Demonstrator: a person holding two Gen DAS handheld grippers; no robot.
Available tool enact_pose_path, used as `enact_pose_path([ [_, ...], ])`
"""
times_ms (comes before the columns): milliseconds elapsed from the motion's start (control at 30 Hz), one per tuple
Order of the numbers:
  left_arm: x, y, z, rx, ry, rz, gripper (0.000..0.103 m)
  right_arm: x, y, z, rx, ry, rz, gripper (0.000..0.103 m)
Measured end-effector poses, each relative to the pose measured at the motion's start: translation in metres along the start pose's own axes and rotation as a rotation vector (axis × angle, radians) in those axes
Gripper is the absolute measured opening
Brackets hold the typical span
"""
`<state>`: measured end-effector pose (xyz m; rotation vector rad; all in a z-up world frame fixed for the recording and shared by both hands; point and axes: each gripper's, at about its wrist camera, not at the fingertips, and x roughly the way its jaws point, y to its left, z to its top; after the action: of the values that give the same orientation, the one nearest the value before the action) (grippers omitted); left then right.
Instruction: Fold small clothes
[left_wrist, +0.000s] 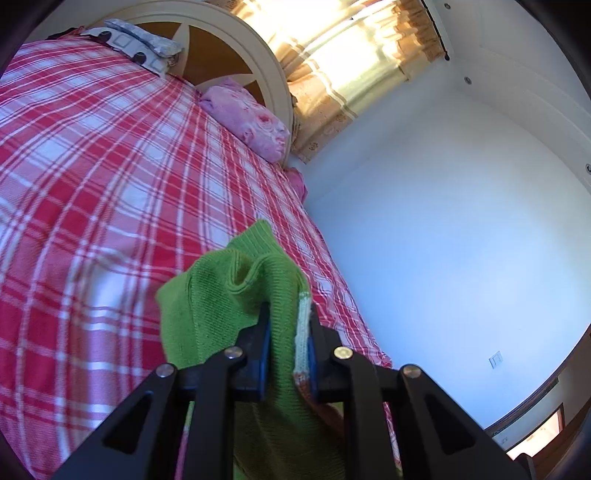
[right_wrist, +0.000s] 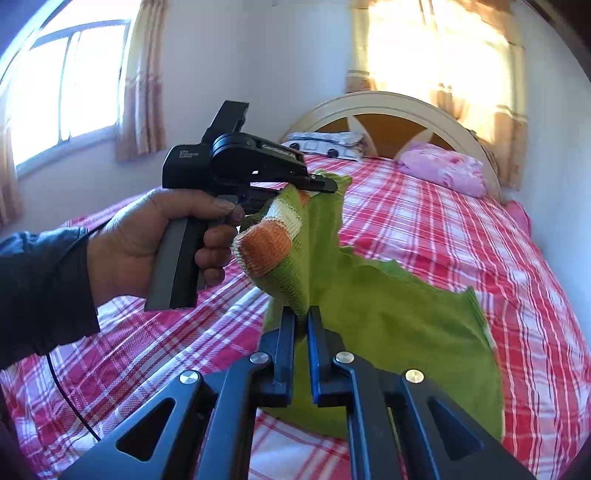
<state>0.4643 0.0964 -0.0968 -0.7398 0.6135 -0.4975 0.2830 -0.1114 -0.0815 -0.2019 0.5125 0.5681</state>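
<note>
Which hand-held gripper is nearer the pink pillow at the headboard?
Left. The left hand-held gripper holds the green garment farther up the bed toward the pink pillow; the right hand-held gripper grips it nearer the foot.

The left gripper (right_wrist: 325, 183) sits centre-left of the right wrist view, gripped by the person's left hand (right_wrist: 147, 240) (dark sleeve at the frame's left edge), its 2 fingers clamped. The right gripper (right_wrist: 302, 314), at bottom centre, stands nearly closed too, pinching green knit (right_wrist: 388, 317).
</note>
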Motion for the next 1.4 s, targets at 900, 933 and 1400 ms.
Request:
enact_pose_path([
  [900,0.064,-0.045,-0.029,0.086,0.137,0.099,0.015,0.015,-0.046,-0.004,0.153,0.023,0.112,0.040],
  [933,0.065,-0.046,-0.029,0.095,0.140,0.104,0.015,0.018,-0.049,-0.004,0.172,0.027,0.134,0.018],
  [1400,0.108,-0.111,-0.028,0.219,0.180,0.049,0.005,-0.015,-0.134,-0.041,0.435,-0.019,0.104,0.007],
])
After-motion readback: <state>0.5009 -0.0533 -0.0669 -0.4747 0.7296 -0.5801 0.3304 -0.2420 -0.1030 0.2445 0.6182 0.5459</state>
